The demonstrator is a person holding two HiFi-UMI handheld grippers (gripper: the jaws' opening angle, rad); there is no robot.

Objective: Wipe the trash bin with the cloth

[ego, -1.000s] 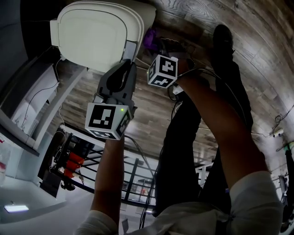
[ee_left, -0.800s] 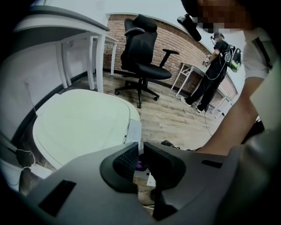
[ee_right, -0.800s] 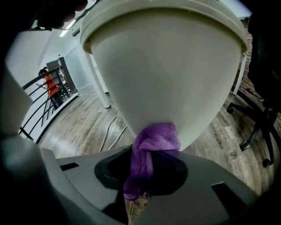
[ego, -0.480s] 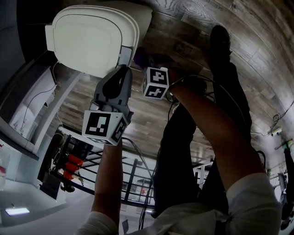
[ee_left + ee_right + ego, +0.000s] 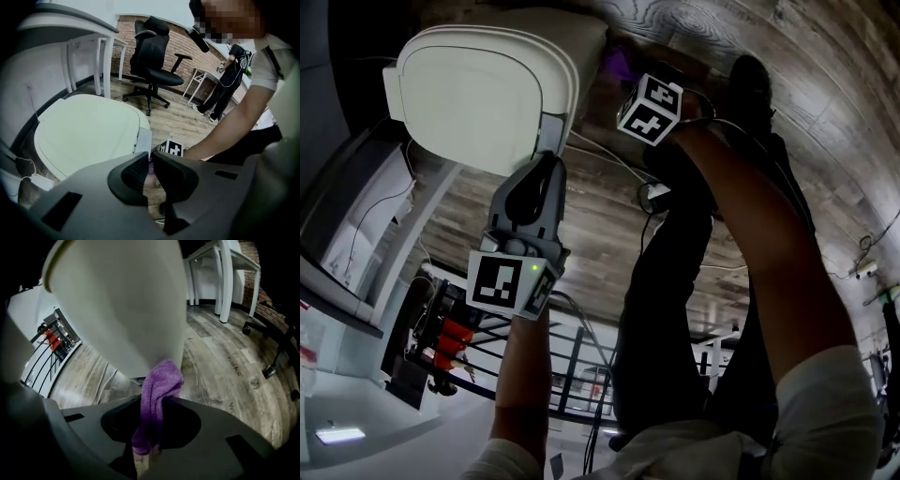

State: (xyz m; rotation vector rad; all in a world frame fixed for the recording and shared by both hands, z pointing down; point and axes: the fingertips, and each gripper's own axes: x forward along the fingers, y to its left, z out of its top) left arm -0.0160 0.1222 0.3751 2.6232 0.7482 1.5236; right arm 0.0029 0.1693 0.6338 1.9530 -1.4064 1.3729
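The white trash bin (image 5: pixel 478 94) stands on the wood floor with its lid down; its lid (image 5: pixel 89 131) fills the left gripper view and its smooth side wall (image 5: pixel 126 301) the right gripper view. My left gripper (image 5: pixel 549 141) rests by the bin's grey rear panel, jaws shut with nothing between them (image 5: pixel 151 161). My right gripper (image 5: pixel 152 401) is shut on the purple cloth (image 5: pixel 157 394), whose bunched top touches the bin's lower side. In the head view the cloth (image 5: pixel 617 64) shows just beyond the right gripper's marker cube (image 5: pixel 652 108).
Thin cables (image 5: pixel 609 159) cross the floor beside the bin. A black office chair (image 5: pixel 152 61), a white desk (image 5: pixel 89 33) and another person (image 5: pixel 229 79) are beyond it. White table legs (image 5: pixel 225 277) stand nearby. My own leg and shoe (image 5: pixel 755 75) are at the right.
My right gripper has moved with the cloth away from me, down along the bin's side toward the floor. The left gripper has stayed where it was, shut.
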